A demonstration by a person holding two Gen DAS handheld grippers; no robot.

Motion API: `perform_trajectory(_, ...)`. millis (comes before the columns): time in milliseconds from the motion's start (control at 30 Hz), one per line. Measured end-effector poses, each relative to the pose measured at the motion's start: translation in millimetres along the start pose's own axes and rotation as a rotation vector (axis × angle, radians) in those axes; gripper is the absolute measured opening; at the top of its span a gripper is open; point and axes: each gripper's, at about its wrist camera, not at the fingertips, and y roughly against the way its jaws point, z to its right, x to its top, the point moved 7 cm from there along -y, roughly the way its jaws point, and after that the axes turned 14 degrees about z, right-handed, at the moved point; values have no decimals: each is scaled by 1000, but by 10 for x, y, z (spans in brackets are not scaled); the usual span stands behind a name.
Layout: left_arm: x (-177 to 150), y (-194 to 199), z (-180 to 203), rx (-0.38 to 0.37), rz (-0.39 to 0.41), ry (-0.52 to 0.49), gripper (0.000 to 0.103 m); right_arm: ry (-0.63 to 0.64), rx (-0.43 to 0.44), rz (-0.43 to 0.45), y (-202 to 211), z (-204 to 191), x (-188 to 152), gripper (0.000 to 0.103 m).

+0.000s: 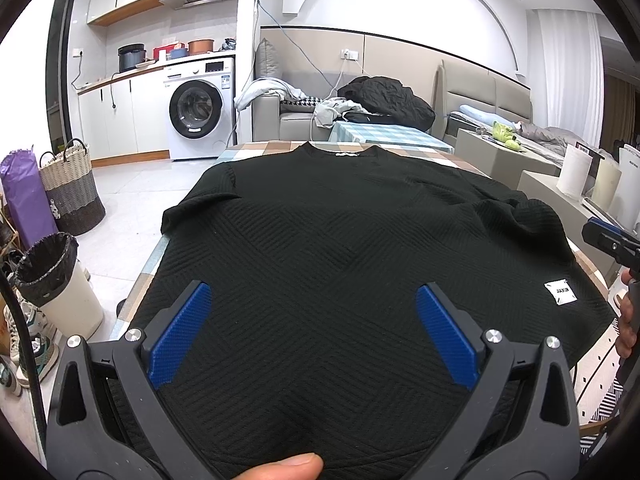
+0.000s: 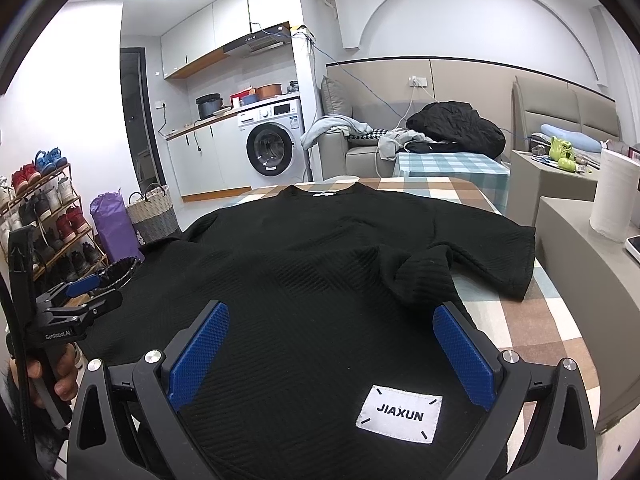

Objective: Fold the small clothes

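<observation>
- Fingers apart on left gripper (image 1: 312, 334) and right gripper (image 2: 330, 350), both hovering over the hem, empty.
- Black textured T-shirt (image 1: 340, 240) lies flat on the checked table (image 2: 532, 320); likely soft, limp, light.
- Pinch hem corners or sleeve (image 2: 480, 256) edges.

We see a matt black knit T-shirt (image 1: 340, 248), its cloth ribbed in a raised chevron weave, on a checked fabric tablecloth (image 2: 532, 320). Near its hem sits a smooth white woven label (image 2: 400, 415). Our left gripper (image 1: 312, 304) and right gripper (image 2: 332, 320) show matt black plastic frames, rough-textured blue pads (image 1: 180, 336) and shiny metal screws (image 1: 493, 336).
</observation>
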Motion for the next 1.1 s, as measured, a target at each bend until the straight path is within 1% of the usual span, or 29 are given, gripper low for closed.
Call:
perform_trajectory(233, 22, -6, 21, -2, -1, 0, 102, -4, -7, -2, -6, 14, 14, 103)
perform_trajectory(467, 16, -13, 22, -7, 0, 1, 102, -36, -30, -5, -20, 65, 15, 103)
perform_trajectory(800, 55, -73, -57, -6, -14, 13, 102, -37, -76, -45, -60, 117, 16, 103)
perform_trajectory(1000, 232, -183, -266, 24, -6, 40, 102, -117, -101, -66, -122, 278, 82, 103)
perform_trajectory(1100, 326, -220, -322, 46, 9, 25, 102, -115, -121, -72, -172, 354, 141, 103)
